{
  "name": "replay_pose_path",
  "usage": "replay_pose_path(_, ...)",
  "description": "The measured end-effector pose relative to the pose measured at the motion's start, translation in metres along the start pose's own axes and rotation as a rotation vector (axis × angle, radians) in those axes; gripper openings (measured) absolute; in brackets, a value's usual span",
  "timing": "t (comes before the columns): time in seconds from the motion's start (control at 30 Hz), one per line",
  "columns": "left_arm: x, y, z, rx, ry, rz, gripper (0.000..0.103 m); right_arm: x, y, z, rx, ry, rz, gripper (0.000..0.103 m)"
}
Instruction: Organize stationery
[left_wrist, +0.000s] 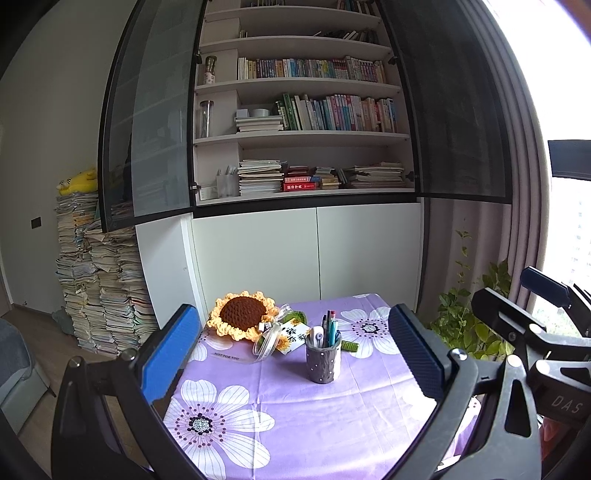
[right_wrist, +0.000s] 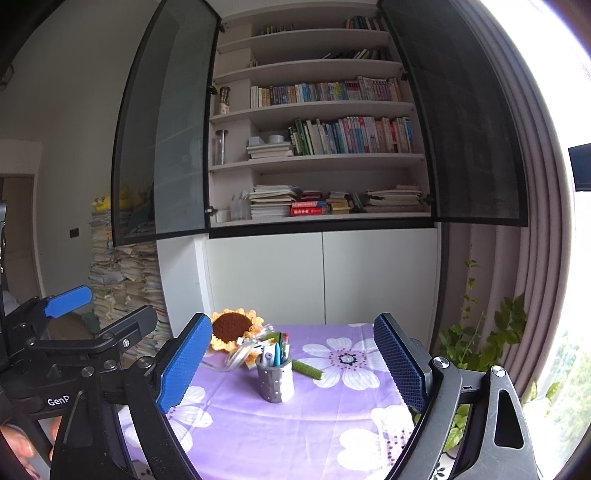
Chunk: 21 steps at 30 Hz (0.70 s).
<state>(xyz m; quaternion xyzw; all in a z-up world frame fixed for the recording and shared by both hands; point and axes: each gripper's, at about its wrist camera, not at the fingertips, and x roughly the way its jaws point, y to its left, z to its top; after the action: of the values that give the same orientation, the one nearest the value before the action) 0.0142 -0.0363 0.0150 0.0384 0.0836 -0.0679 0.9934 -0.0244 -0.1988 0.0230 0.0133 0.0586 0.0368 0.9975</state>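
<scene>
Left gripper (left_wrist: 295, 343) and right gripper (right_wrist: 291, 354), held side by side and nearly level, both with blue-padded jaws spread wide and nothing between them, the right gripper standing just right of the left.

A purple tablecloth (left_wrist: 295, 398) with big white flowers covers the table, and on its far side lies a crocheted sunflower (left_wrist: 242, 317), brown centre, yellow petals, with a clear ribbon (left_wrist: 264, 341) curling just beside it. Behind stands a tall bookcase (left_wrist: 306, 136), its dark glass doors (left_wrist: 155, 110) swung wide open, shelves carrying upright books and flat stacks. White cabinet doors (left_wrist: 314, 251) sit below. Off to the left, a leaning heap of papers (left_wrist: 99, 280) rises against the wall, a yellow plush toy (left_wrist: 79, 181) perched on top. To the right, a leafy green plant (left_wrist: 465, 317) stands near the mauve curtain (left_wrist: 517, 184).
</scene>
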Motion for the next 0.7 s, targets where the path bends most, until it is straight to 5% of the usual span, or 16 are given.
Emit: replay_pose_path(0.7, 0.001, -0.0035, 0.0007, 0.01, 0.006, 0.007, 0.102, -0.0013, 0.0002, -0.0028, 0.004, 0.006, 0.0, 0.09)
